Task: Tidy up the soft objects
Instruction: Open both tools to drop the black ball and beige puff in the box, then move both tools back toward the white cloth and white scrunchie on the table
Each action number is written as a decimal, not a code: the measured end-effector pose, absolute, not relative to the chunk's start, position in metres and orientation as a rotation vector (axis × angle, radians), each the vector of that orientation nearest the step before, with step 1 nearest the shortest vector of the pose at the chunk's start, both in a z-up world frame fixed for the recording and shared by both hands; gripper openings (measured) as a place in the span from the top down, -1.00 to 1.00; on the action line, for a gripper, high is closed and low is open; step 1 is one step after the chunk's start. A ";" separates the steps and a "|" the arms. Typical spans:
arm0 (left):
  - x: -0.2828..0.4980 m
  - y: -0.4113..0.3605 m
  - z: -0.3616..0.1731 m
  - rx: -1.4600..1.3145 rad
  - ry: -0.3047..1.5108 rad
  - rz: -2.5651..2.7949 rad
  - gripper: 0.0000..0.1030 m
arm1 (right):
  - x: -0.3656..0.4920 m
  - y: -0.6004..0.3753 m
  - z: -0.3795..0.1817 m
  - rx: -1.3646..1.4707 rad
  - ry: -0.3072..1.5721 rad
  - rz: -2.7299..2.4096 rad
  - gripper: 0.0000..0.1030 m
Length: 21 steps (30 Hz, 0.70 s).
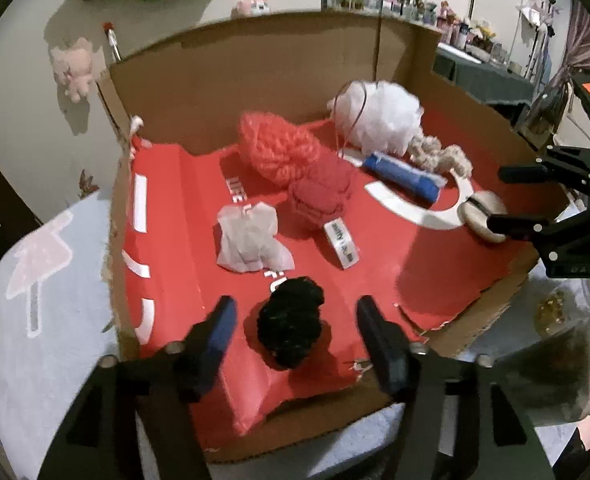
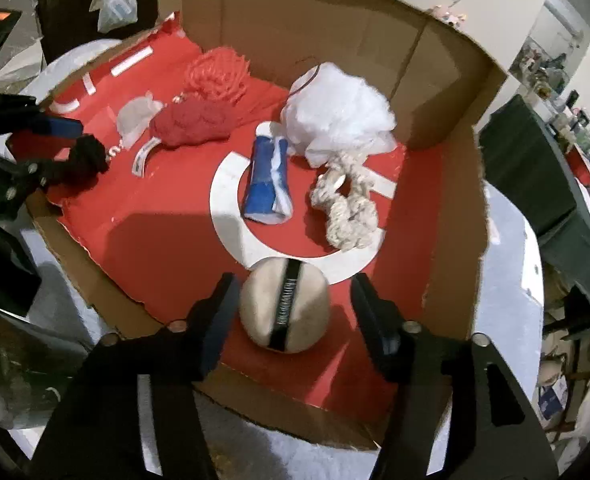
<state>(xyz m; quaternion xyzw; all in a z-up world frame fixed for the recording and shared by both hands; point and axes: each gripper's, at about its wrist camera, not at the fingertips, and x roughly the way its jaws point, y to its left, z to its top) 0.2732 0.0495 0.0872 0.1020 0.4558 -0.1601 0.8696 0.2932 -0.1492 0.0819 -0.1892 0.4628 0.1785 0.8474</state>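
Left gripper (image 1: 291,320) is spread wide with a black yarn scrunchie (image 1: 290,322) sitting between its fingers, not pinched, down at the near edge of the red printed cardboard box (image 1: 435,272). Right gripper (image 2: 291,312) is also released, its fingers either side of a beige round pad with a black band (image 2: 285,308), which lies on the box floor close to the near wall; can't tell if the left finger is brushing it.

Further in, middle of the box, there's a blue and white rolled cloth (image 2: 267,180) lying across the white ring print, a cream knotted rope toy (image 2: 347,212) just beside it, and a white mesh bath pouf (image 2: 335,116) behind both, near the back cardboard wall. Over to the left: a dark red knitted piece (image 1: 321,196) touching a coral mesh pouf (image 1: 279,148), plus a small white mesh pouch (image 1: 251,240). The box sits on a pale-clothed surface (image 1: 51,280).
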 end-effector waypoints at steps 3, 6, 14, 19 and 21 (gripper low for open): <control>0.262 0.050 0.100 0.193 0.907 -0.338 -0.38 | 0.291 -0.153 0.091 -0.384 0.963 0.367 -0.24; 0.249 0.051 0.114 0.164 0.858 -0.340 -0.56 | 0.282 -0.160 0.105 -0.346 0.939 0.355 -0.26; 0.196 0.054 0.149 0.089 0.720 -0.338 -0.86 | 0.226 -0.171 0.154 -0.257 0.813 0.375 -0.47; 0.158 0.051 0.159 0.070 0.643 -0.315 -0.98 | 0.183 -0.171 0.176 -0.233 0.733 0.378 -0.57; 0.140 0.047 0.160 0.077 0.602 -0.298 -0.99 | 0.161 -0.171 0.182 -0.223 0.695 0.377 -0.59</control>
